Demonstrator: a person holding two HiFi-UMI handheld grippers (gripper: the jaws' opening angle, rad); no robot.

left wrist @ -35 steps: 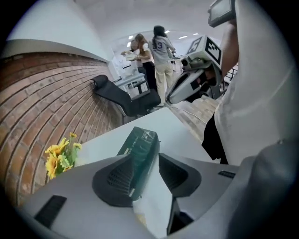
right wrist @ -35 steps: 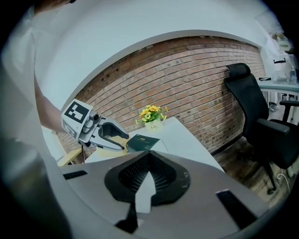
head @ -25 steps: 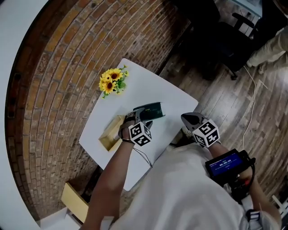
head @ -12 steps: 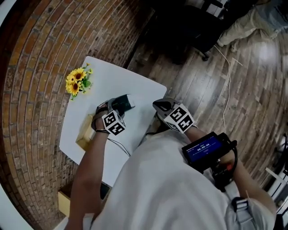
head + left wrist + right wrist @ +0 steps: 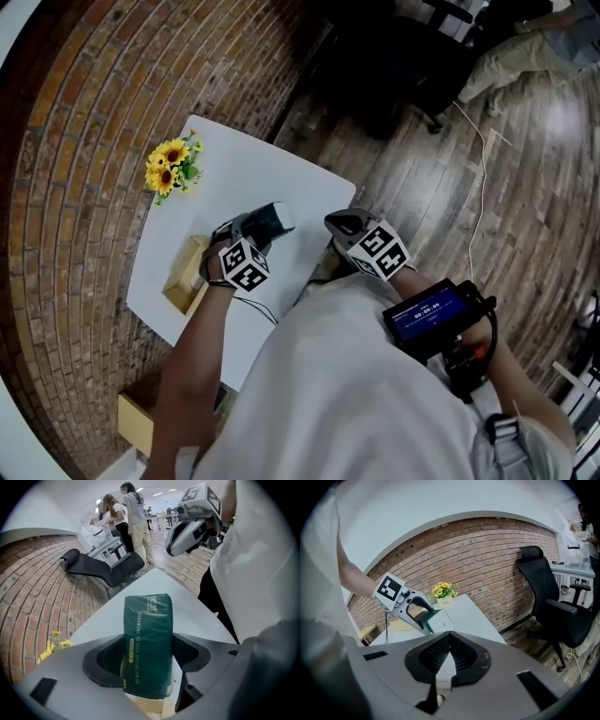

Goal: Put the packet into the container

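Observation:
A dark green packet (image 5: pixel 274 218) with white print sticks out of my left gripper (image 5: pixel 265 226), just above the white table (image 5: pixel 281 173). In the left gripper view the packet (image 5: pixel 147 634) stands upright between the jaws of the left gripper (image 5: pixel 146 656), which are closing on it. The container, an open wooden box (image 5: pixel 184 283), lies on the table just left of that gripper. My right gripper (image 5: pixel 339 223) hangs shut and empty off the table's right edge. The right gripper view shows its own jaws (image 5: pixel 449 633) closed, with the left gripper (image 5: pixel 410 604) and packet (image 5: pixel 426 617) beyond.
A bunch of yellow sunflowers (image 5: pixel 172 167) stands at the table's far left corner. A brick wall runs along the left. A black office chair (image 5: pixel 548 602) stands on the wooden floor to the right. Another wooden box (image 5: pixel 139 417) sits low by the wall.
The head view has swung, so everything sits lower and more to the left than a second ago. The left gripper still carries the packet beside the box. The right gripper stays shut.

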